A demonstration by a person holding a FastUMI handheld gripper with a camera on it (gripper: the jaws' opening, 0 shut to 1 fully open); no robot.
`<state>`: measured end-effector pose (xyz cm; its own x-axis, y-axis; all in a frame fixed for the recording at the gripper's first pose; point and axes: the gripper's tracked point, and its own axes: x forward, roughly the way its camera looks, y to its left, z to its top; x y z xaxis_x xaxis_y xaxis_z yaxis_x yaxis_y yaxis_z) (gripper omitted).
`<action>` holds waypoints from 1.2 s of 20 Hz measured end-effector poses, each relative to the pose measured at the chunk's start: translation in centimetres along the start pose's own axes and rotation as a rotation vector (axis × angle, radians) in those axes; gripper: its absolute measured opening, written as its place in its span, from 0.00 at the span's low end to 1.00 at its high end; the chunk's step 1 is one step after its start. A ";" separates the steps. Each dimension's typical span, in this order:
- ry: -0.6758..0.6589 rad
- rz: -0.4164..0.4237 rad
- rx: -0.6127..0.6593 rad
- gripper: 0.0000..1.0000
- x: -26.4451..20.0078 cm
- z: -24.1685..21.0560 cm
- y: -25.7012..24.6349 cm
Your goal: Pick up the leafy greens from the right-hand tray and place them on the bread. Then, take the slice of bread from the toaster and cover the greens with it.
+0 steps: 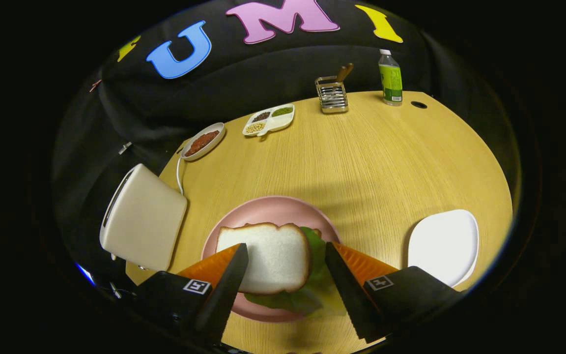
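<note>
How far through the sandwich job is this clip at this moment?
Nearly finished, it looks. The leafy greens lie on the pink plate, and a bread slice sits on top of them; whether a bottom slice lies beneath is hidden. The white tray to the right holds nothing. The tongs are open, straddling the slice without pressing it. Left to do: back away from the plate, perhaps.
</note>
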<state>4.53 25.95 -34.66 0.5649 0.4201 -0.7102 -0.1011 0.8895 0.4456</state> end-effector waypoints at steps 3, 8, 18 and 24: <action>-0.085 -0.005 -0.061 0.99 -1.9 2.1 -0.2; -0.347 -0.042 -0.190 0.99 -8.5 9.0 -1.8; -0.691 -0.244 -0.409 0.97 -26.0 16.1 -9.2; -0.760 -0.253 -0.485 0.98 -32.7 15.2 -7.9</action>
<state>-0.68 2.41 -6.68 0.9833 0.1257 -0.1315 -0.1359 0.9882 -0.0712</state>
